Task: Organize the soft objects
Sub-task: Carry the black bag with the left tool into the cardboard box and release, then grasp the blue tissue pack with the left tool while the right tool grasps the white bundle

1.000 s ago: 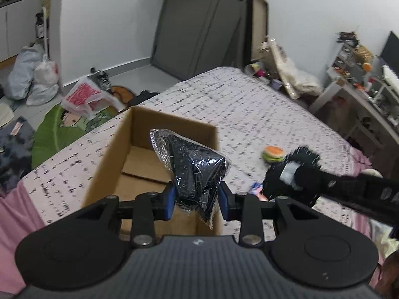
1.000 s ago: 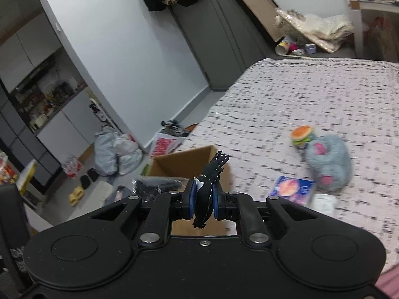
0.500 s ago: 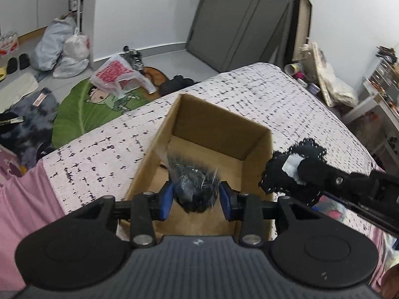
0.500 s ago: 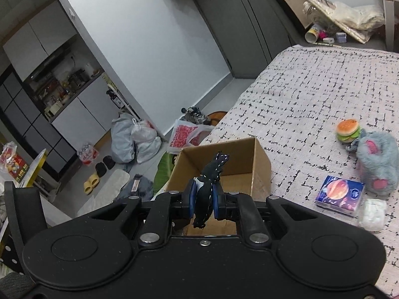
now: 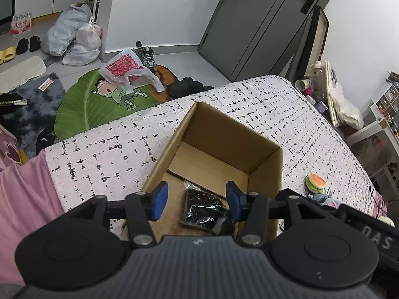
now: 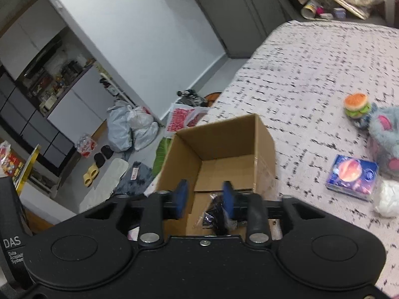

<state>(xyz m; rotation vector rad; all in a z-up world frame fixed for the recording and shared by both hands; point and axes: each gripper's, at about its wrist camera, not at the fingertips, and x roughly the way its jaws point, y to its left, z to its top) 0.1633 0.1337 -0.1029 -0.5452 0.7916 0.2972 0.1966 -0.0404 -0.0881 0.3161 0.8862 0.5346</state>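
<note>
An open cardboard box point(image 5: 264, 172) stands on the bed near its corner; it also shows in the right wrist view point(image 6: 261, 137). A black item in clear plastic wrap point(image 5: 203, 209) lies on the box floor. My left gripper point(image 5: 195, 198) is open and empty just above it. My right gripper point(image 6: 204, 195) is open over the box's near edge, with a black soft item point(image 6: 217, 214) loose below its right finger. A burger plush point(image 6: 355, 104), a grey furry plush point(image 6: 386, 134) and a blue packet point(image 6: 351, 174) lie on the bed to the right.
The bed point(image 5: 112, 149) has a white black-flecked cover and a pink sheet point(image 5: 22, 199) at its edge. Bags point(image 5: 72, 35), a green leaf rug point(image 5: 94, 104) and shoes are on the floor beyond. A white soft lump point(image 6: 387, 199) lies by the blue packet.
Both grippers moved over the box and opened. The plastic-wrapped black item dropped from my left gripper into the box, and the black soft item left my right gripper's grip.
</note>
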